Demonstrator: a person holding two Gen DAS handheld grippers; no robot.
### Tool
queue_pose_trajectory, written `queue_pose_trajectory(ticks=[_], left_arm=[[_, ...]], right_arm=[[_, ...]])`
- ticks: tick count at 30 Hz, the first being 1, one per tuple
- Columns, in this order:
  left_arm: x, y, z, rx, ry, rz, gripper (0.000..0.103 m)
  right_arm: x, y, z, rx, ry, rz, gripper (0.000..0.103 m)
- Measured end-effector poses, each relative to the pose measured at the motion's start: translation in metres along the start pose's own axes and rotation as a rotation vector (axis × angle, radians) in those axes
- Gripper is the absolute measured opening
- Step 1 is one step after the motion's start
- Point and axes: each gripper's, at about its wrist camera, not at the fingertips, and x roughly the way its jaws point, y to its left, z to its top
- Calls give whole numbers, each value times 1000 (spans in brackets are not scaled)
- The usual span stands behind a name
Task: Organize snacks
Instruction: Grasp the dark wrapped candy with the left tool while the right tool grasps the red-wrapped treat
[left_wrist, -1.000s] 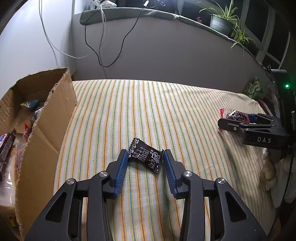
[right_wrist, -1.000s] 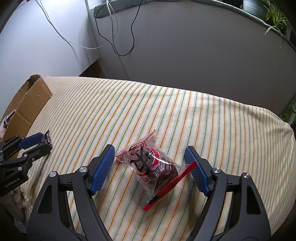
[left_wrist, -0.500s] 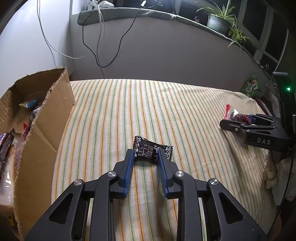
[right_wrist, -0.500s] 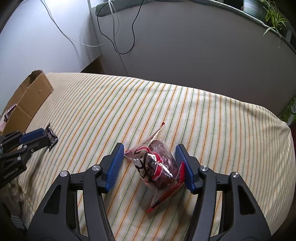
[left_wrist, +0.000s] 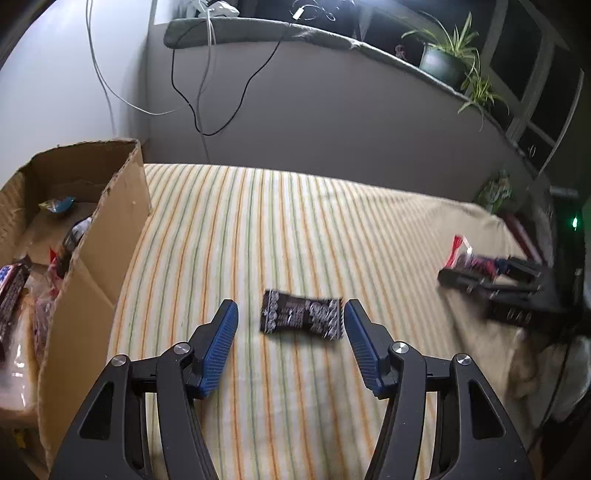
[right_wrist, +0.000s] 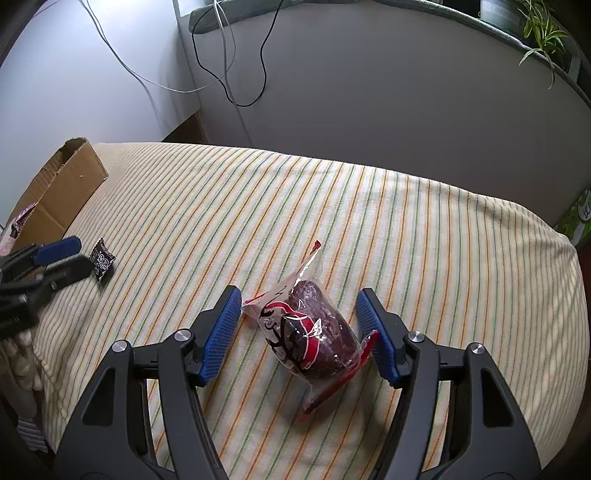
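Note:
A black snack packet (left_wrist: 301, 319) with white print lies flat on the striped cloth (left_wrist: 295, 229). It sits between the tips of my left gripper (left_wrist: 290, 308), whose jaws are opening; there is a clear gap on the left side. In the right wrist view a clear bag with red print and a dark brown filling (right_wrist: 314, 339) lies between the fingers of my right gripper (right_wrist: 299, 291). Those jaws are opening too, and only the loose film edges brush the pads. The open cardboard box (left_wrist: 92, 277) stands to the left and holds several snacks.
The right gripper (left_wrist: 495, 280) looks blurred at the cloth's right edge, and the left gripper (right_wrist: 55, 258) shows by the black packet (right_wrist: 102, 263). The box (right_wrist: 70, 184) is at the far left. Cables (left_wrist: 192, 110) hang on the wall, a potted plant (left_wrist: 443, 66) stands on the ledge, and a green package (left_wrist: 496, 188) sits behind.
My left jaws closed in on the black packet, then sprang wide apart, and it now lies flat and level. My right jaws narrowed around the bag, then widened a little.

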Motion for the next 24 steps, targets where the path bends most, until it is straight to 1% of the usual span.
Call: queue_pose_trajectory(ticks=[2,4,5,6,9,11,14,17,19,20,21,24], left_arm=[[4,-2,6,4,3,-10,58],[12,-2,14,-8,20,-41,44],[16,-2,16,-15,30,-45,34],[20,-2,18,-18,36,-51,29],[30,3,19,-41,82,-78,28],[27,6,18,-53,85,-86,28],[22,9,15,-69,91,-70,28],[18,14,9,-85,98,-83,28],[14,10,4,-56,100,-85,28],[13,7,2,-44,99,-80,31],[12,3,0,-25,96,-70,33],[14,-10,-2,42,78,-11,33]], right_arm=[[0,-1,1,-3,0,0,68],[1,-1,1,-5,1,-1,68],[1,-1,1,-4,0,0,68],[1,-1,1,-4,0,0,68],[1,-1,0,-1,0,2,68],[1,-1,0,2,-2,4,68],[1,-1,0,2,-3,4,68],[0,-1,0,4,-6,6,68],[0,-1,-1,4,-6,7,68],[0,-1,-1,4,-6,7,68],[0,-2,-1,3,-6,7,68],[-1,-1,-1,2,-6,2,68]])
